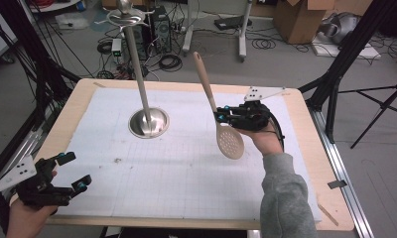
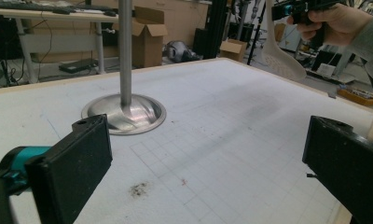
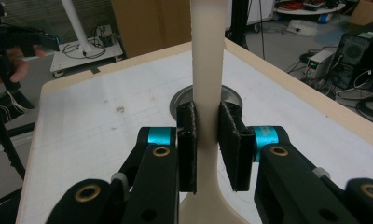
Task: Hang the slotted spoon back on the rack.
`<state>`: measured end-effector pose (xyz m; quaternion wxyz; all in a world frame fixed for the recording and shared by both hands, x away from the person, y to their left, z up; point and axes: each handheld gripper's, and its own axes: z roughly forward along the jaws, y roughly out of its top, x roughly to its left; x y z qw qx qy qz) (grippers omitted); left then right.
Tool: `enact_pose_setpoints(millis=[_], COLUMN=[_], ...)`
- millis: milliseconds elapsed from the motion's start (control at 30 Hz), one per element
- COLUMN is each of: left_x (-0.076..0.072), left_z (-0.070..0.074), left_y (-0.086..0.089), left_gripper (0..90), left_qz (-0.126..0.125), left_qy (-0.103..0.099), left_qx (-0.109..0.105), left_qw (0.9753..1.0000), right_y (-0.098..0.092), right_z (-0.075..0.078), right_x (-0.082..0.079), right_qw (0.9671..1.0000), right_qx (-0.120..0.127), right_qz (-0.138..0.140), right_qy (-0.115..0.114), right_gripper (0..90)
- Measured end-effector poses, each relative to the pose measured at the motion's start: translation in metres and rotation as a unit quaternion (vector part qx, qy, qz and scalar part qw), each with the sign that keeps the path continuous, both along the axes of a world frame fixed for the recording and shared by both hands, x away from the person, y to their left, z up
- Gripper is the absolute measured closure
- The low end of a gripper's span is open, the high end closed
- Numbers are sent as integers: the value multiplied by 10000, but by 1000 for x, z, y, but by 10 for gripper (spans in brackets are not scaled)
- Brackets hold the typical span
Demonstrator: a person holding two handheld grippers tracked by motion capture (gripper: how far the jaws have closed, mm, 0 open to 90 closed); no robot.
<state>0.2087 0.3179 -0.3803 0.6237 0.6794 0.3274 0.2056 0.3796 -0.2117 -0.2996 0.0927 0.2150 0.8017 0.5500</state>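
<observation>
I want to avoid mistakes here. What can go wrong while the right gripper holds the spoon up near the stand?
1. The right gripper clamps the spoon only on its narrow handle, just above the head, so the spoon may pivot or slip.
2. The long handle sticks up, tilted toward the stand; a careless swing could knock the tall stand.
3. The left gripper is open and far away, so it cannot steady anything.

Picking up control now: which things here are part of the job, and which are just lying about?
In the job: slotted spoon, clamped in right gripper; metal stand.
Lying about: cardboard box, floor cables, idle left gripper.
</observation>
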Motion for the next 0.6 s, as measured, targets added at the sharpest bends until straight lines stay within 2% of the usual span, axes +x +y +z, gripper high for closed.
enact_pose_setpoints(millis=[300, 600], left_x=[-6, -11], left_z=[1, 1], left_y=[4, 6], left_gripper=[17, 17], left_qz=[80, 132], left_qy=[-40, -35], left_qx=[3, -21], left_qw=[10000, 9999], right_y=[16, 28], right_z=[13, 19], right_x=[5, 10], right_qw=[9999, 9999], right_qx=[63, 60], right_qz=[82, 49], right_qy=[-41, -72], right_gripper=[780, 780])
